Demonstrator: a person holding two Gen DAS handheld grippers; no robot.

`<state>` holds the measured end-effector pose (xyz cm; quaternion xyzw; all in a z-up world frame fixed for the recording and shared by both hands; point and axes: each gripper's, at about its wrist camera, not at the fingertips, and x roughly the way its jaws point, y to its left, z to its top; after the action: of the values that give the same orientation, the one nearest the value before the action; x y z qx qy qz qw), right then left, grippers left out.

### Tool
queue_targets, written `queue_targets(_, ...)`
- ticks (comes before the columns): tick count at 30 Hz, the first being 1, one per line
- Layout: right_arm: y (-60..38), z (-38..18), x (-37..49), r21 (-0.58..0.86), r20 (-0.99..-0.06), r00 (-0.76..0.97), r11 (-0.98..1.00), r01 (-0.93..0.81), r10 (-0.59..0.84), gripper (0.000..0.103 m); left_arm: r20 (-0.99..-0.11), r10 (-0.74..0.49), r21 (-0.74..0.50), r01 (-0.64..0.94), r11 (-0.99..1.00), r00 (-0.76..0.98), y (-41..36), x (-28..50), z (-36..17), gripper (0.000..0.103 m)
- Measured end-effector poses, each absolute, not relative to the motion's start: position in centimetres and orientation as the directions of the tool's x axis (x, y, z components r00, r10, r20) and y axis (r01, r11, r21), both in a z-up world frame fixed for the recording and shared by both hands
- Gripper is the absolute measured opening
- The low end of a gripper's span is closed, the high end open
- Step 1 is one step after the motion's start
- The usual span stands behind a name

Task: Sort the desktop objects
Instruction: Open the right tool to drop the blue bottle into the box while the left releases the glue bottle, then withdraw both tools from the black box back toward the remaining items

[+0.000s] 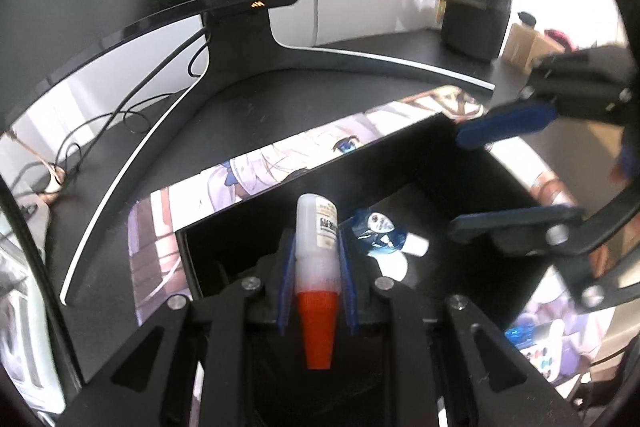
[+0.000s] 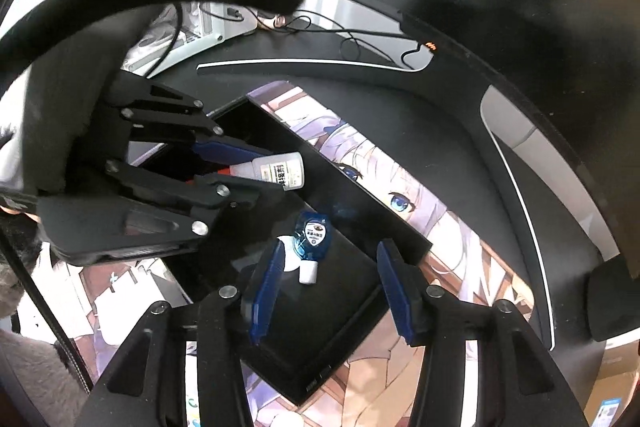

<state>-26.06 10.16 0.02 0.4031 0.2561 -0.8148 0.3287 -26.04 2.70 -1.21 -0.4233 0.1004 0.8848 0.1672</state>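
In my left gripper (image 1: 316,251) I hold the white bottle with the orange cap (image 1: 318,259), clamped across its body just above the cap, over the black box (image 2: 280,339); it looks like light, stiff, smooth plastic that could slide lengthwise, so I judge this mid-body pinch the right hold. My right gripper (image 2: 328,283) stands parted and empty above the box, and beyond its pads the small blue bottle (image 2: 312,243) lies on its side on the box floor. Farther off, the box rests on the printed desk mat (image 2: 404,187) before the monitor stand (image 1: 244,39).
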Motion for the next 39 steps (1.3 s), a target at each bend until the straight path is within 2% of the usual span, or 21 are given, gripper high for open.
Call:
queue_targets(10,11.9,1.2,-25.0,-0.160,-0.806,-0.488,-0.671,0.724,-0.335,0.049,-0.781,0.201,0.040,-0.369,-0.929,-0.592,2.6,-26.6,-1.3,0.019)
queue_targets(12,12.5,1.4,-24.7,-0.157,-0.799,-0.496,-0.679,0.717,-0.340,0.049,-0.778,0.205,0.030,-0.361,-0.932,-0.595,2.5,-26.6,-1.2,0.023)
queue_targets(14,13.3,1.6,-24.3,-0.150,-0.789,-0.507,-0.691,0.707,-0.348,0.049,-0.767,0.213,0.019,-0.353,-0.935,-0.605,2.3,-26.3,-1.0,0.044)
queue_targets(16,14.2,1.8,-23.8,-0.132,-0.778,-0.514,-0.705,0.697,-0.362,0.052,-0.750,0.235,-0.001,-0.354,-0.935,-0.619,2.3,-26.0,-0.7,0.051)
queue_targets(17,14.7,1.9,-23.3,-0.128,-0.772,-0.520,-0.712,0.691,-0.365,0.059,-0.744,0.231,0.000,-0.346,-0.938,-0.628,2.3,-25.9,-0.5,0.054)
queue_targets(18,15.2,2.0,-22.9,-0.123,-0.764,-0.529,-0.721,0.682,-0.371,0.074,-0.745,0.208,0.012,-0.325,-0.946,-0.634,2.2,-25.8,-0.4,0.055)
queue_targets(20,16.2,2.2,-22.1,-0.103,-0.750,-0.537,-0.734,0.671,-0.386,0.090,-0.746,0.187,0.017,-0.299,-0.954,-0.640,1.9,-25.7,-0.3,0.059)
queue_targets(21,16.7,2.3,-21.6,-0.096,-0.740,-0.546,-0.742,0.664,-0.393,0.090,-0.744,0.194,0.007,-0.299,-0.954,-0.639,1.8,-25.5,-0.2,0.062)
queue_targets(23,17.2,2.4,-21.0,-0.088,-0.727,-0.556,-0.748,0.658,-0.404,0.090,-0.723,0.208,-0.003,-0.299,-0.954,-0.659,1.6,-25.0,0.2,0.075)
queue_targets(25,17.7,2.7,-20.3,-0.078,-0.712,-0.569,-0.759,0.646,-0.411,0.091,-0.704,0.206,-0.001,-0.290,-0.957,-0.680,1.5,-24.4,0.7,0.079)
queue_targets(27,18.2,2.9,-19.7,-0.054,-0.695,-0.578,-0.771,0.634,-0.427,0.093,-0.687,0.214,-0.017,-0.279,-0.960,-0.694,1.1,-23.9,1.3,0.100)
queue_targets(28,18.3,2.9,-19.4,-0.033,-0.683,-0.579,-0.773,0.633,-0.445,0.094,-0.671,0.214,-0.016,-0.274,-0.962,-0.710,1.0,-23.5,1.6,0.103)
queue_targets(33,18.7,2.4,-18.2,0.037,-0.627,-0.584,-0.769,0.638,-0.515,0.098,-0.645,0.207,-0.014,-0.260,-0.966,-0.736,0.2,-22.1,2.6,0.103)
queue_targets(39,18.6,1.0,-17.4,0.053,-0.621,-0.592,-0.781,0.623,-0.514,0.098,-0.618,0.151,-0.008,-0.186,-0.983,-0.772,-1.2,-19.4,3.2,0.103)
